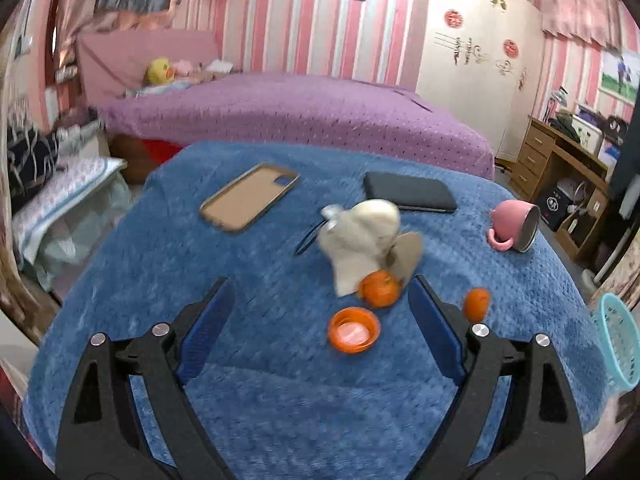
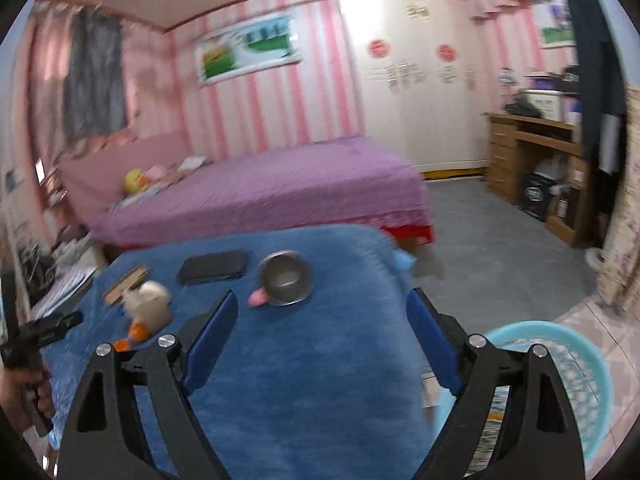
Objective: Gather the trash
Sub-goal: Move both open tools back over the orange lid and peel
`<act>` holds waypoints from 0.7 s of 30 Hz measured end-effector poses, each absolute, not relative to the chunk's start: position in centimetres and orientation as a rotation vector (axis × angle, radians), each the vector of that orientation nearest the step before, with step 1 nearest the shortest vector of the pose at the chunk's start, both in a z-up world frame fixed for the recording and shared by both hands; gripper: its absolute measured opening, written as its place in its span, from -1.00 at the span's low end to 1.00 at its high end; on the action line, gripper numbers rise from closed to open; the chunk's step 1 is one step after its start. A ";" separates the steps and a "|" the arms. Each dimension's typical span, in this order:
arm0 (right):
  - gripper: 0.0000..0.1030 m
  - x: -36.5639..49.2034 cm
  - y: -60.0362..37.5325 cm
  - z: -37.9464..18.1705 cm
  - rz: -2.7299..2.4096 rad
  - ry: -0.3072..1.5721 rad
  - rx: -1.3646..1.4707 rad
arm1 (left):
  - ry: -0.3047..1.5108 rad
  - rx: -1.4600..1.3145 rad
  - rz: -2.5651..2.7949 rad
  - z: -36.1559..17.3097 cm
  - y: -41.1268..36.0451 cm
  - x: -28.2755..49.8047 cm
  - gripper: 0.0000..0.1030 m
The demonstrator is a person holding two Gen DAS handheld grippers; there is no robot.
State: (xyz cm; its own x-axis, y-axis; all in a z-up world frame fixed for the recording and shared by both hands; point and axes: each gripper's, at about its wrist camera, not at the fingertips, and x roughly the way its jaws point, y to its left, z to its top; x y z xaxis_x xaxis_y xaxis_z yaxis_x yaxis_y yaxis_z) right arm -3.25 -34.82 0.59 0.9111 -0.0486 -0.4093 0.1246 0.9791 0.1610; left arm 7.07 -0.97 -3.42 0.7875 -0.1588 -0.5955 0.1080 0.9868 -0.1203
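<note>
Basket [image 1: 618,350] cut by the edge; crumpled wrapper [image 1: 362,240] motion-blurred.

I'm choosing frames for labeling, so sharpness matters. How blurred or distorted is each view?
Left wrist view: motion smear on the white pouch and oranges, while the phone case stays fairly crisp; fisheye bends the blue table. Right wrist view: blurred throughout, the pink cup and wall picture soft; dark vignette at the corners in both.

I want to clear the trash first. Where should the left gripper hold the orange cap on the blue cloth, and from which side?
Probably across its rim, coming from above. The orange cap lies flat, open side up, so its round wall gives two opposite faces. The left gripper is open and empty; a mandarin sits close behind the cap.
</note>
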 end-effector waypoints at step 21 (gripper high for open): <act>0.67 8.6 -21.4 -5.2 0.039 0.637 -0.043 | 0.836 -0.013 -0.251 -10.1 -4.3 11.0 0.57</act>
State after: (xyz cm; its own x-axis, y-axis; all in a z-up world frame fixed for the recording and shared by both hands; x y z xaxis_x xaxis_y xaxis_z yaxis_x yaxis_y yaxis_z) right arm 8.57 -21.45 -5.20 0.8031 0.0228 -0.5954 -0.0494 0.9984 -0.0283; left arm 10.97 -4.26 -10.09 0.6425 -0.2254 -0.7324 0.2151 0.9704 -0.1100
